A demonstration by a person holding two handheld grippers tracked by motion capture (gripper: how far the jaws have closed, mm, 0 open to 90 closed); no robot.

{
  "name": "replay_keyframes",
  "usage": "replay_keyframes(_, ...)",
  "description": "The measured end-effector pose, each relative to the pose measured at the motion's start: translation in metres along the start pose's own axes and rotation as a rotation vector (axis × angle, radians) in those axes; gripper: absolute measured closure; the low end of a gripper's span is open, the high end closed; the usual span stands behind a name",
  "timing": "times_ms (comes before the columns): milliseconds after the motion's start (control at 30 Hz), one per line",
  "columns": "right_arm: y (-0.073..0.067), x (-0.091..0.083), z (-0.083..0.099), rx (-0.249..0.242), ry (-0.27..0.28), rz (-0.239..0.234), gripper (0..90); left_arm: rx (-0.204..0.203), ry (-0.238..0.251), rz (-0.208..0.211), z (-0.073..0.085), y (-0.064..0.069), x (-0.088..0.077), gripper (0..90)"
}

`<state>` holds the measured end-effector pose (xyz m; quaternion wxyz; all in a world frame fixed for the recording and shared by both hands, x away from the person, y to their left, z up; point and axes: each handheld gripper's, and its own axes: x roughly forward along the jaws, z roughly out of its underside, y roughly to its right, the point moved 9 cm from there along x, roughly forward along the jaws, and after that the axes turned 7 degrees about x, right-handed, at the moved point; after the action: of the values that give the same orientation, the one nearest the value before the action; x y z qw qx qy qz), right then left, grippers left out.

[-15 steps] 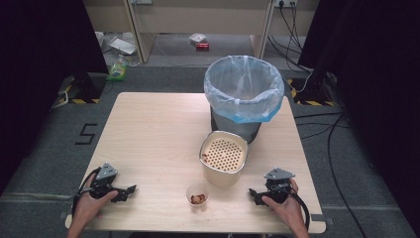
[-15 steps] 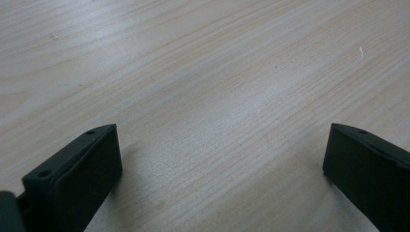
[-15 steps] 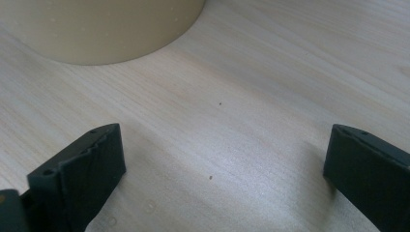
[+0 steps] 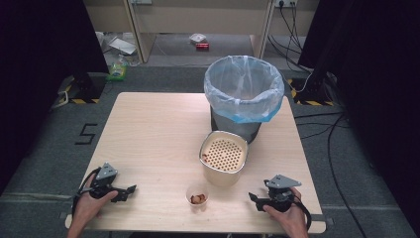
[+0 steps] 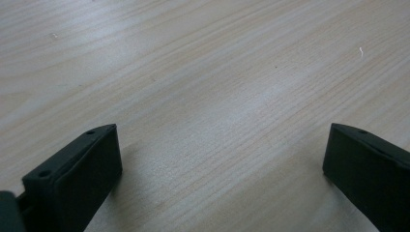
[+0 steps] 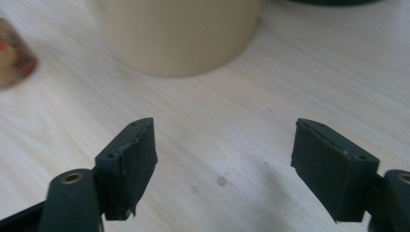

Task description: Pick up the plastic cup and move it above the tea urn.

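Note:
A cream container with a perforated insert (image 4: 223, 157) stands right of the table's middle; its wall (image 6: 179, 34) rises ahead in the right gripper view. A small cup with reddish-brown bits (image 4: 197, 196) sits in front of it, near the front edge, and shows blurred at the left edge (image 6: 12, 53) of the right gripper view. My left gripper (image 4: 130, 191) rests at the front left, jaws wide apart (image 5: 220, 159) over bare wood. My right gripper (image 4: 253, 200) rests at the front right, open (image 6: 225, 154), nothing between its jaws.
A grey bin lined with a blue-white bag (image 4: 243, 94) stands at the table's back right, just behind the cream container. The wooden table (image 4: 148, 134) has bare wood across its left half. Cables and litter lie on the floor beyond.

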<state>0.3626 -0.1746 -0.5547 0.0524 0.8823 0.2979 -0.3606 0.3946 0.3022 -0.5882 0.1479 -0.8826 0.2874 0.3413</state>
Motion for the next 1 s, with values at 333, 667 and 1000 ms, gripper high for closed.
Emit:
replay_keyframes(333, -0.048, -0.011, -0.005, -0.055, 0.0, -0.106, 29.1, 0.0, 0.0, 0.0, 0.0, 0.0, 0.0, 0.0)
replay_keyframes(667, -0.103, -0.011, -0.042, -0.117, 0.078, -0.213, 39.2, 0.0, 0.0, 0.0, 0.0, 0.0, 0.0, 0.0)
replay_keyframes(1000, -0.127, 0.001, -0.074, -0.164, 0.103, -0.269, 50.8, 0.0, 0.0, 0.0, 0.0, 0.0, 0.0, 0.0)
